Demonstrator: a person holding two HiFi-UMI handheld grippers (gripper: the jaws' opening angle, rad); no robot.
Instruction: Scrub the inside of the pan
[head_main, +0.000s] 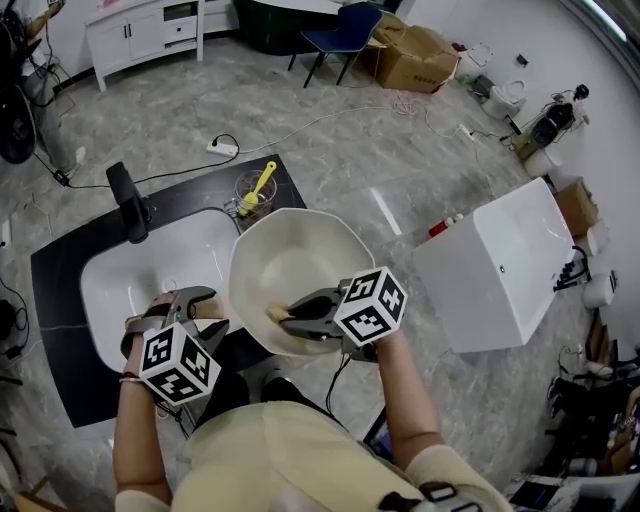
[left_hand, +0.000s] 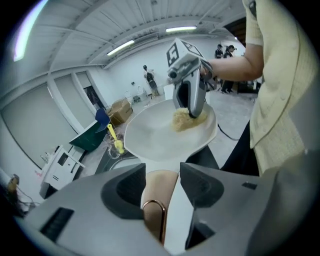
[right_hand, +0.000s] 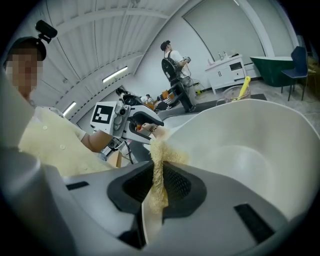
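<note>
The white pan (head_main: 290, 262) is tilted in the air over the right edge of the sink (head_main: 120, 290), which sits in the dark bench (head_main: 55, 340). The left claw (head_main: 196, 300) is clamped on its tan handle (left_hand: 159, 192). The right claw (head_main: 298, 314) pinches a yellow scrub pad (right_hand: 159, 172) against the pan's near inner wall.

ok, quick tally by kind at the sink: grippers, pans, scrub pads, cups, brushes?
grippers: 2 (left gripper on the pan handle, right gripper on the scrub pad)
pan: 1
scrub pad: 1
glass cup: 1
yellow brush: 1
total: 6
</note>
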